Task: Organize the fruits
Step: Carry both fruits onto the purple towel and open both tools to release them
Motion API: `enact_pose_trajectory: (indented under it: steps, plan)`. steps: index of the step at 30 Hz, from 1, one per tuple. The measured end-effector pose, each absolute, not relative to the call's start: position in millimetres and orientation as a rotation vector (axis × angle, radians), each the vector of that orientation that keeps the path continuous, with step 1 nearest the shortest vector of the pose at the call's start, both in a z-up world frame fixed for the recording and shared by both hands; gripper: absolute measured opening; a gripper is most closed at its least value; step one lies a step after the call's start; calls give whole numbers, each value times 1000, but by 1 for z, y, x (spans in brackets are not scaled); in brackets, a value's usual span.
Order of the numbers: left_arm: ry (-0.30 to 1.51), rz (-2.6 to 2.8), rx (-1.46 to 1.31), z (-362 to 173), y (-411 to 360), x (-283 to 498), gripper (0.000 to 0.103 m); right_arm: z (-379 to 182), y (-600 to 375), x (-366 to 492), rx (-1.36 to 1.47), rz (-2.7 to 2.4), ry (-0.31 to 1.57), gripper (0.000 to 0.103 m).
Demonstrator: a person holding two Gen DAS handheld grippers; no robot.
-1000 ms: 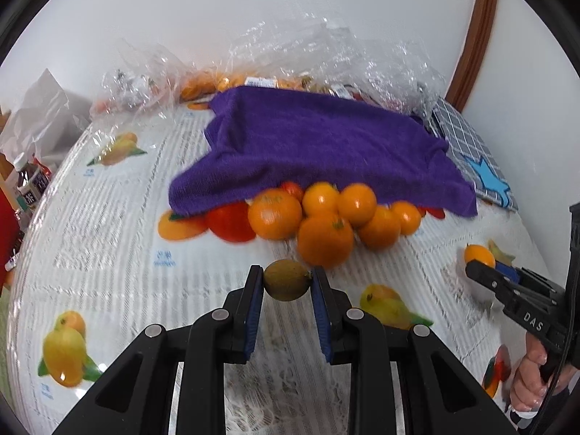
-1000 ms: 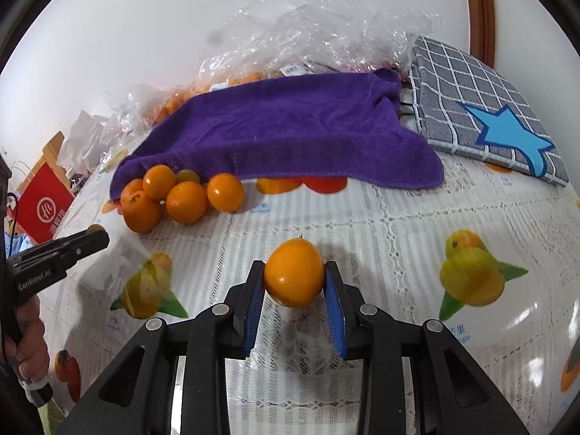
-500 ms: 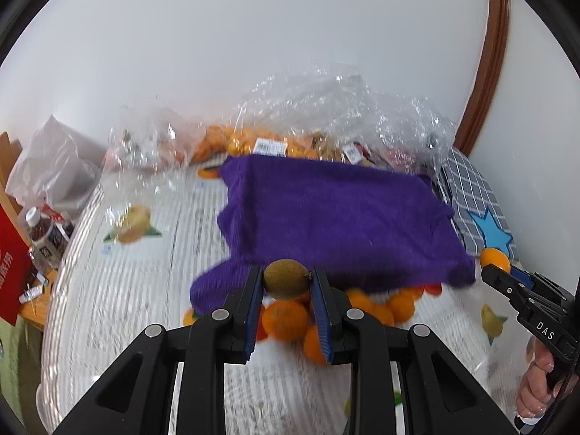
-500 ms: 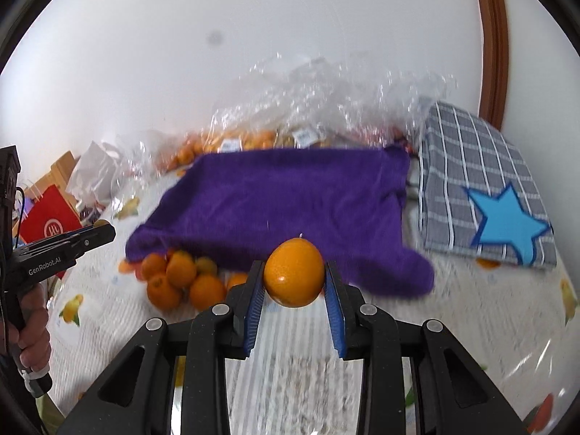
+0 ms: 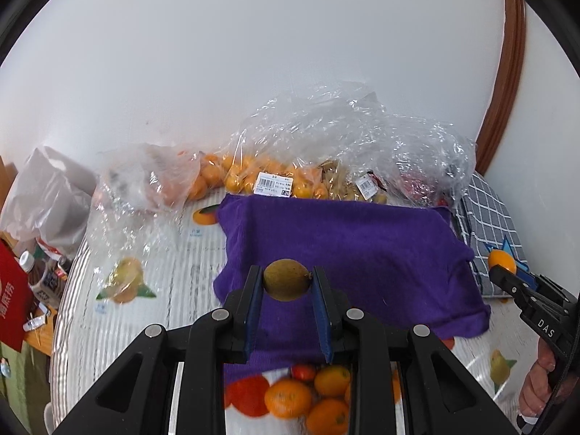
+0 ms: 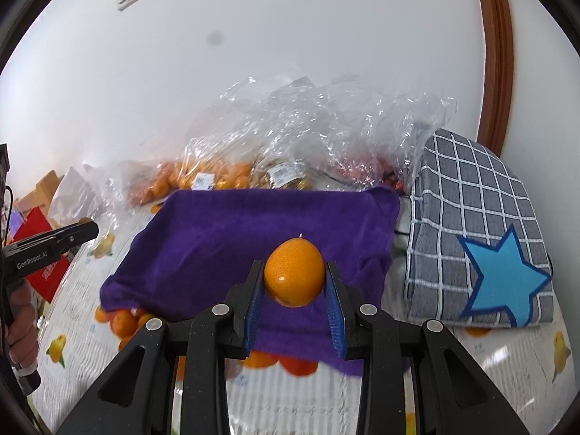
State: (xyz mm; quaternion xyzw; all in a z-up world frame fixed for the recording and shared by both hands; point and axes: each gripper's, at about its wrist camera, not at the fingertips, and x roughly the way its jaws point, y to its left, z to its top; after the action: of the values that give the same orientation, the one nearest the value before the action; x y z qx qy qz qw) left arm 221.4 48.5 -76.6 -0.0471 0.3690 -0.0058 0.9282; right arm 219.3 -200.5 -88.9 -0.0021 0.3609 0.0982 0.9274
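Note:
My left gripper (image 5: 287, 286) is shut on a small brownish-green fruit (image 5: 286, 278) and holds it in the air above the near edge of the purple towel (image 5: 344, 250). My right gripper (image 6: 294, 284) is shut on an orange (image 6: 293, 277), raised over the same towel (image 6: 253, 232). A pile of oranges (image 5: 308, 398) lies on the table below the left gripper, also in the right wrist view (image 6: 123, 320). The right gripper with its orange (image 5: 501, 261) shows at the left view's right edge. The left gripper (image 6: 69, 233) shows at the right view's left edge.
Clear plastic bags of fruit (image 5: 275, 177) lie behind the towel against the wall. A grey checked cloth with a blue star (image 6: 482, 253) lies to the right. Bottles (image 5: 43, 279), a red bag (image 5: 11, 304) and a white bag (image 5: 47, 199) stand at the left. A fruit-print tablecloth (image 5: 145, 272) covers the table.
Both grippers have risen and moved forward with their fruits, from just above the tablecloth to above the purple towel. The orange pile has dropped to the bottom of both views.

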Motion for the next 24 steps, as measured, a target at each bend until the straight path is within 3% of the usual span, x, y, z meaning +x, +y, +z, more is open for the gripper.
enact_pose_trajectory:
  steps: [24]
  plan:
    - [904, -53, -95, -144, 30, 325, 25, -159, -196, 336, -11, 176, 904, 32]
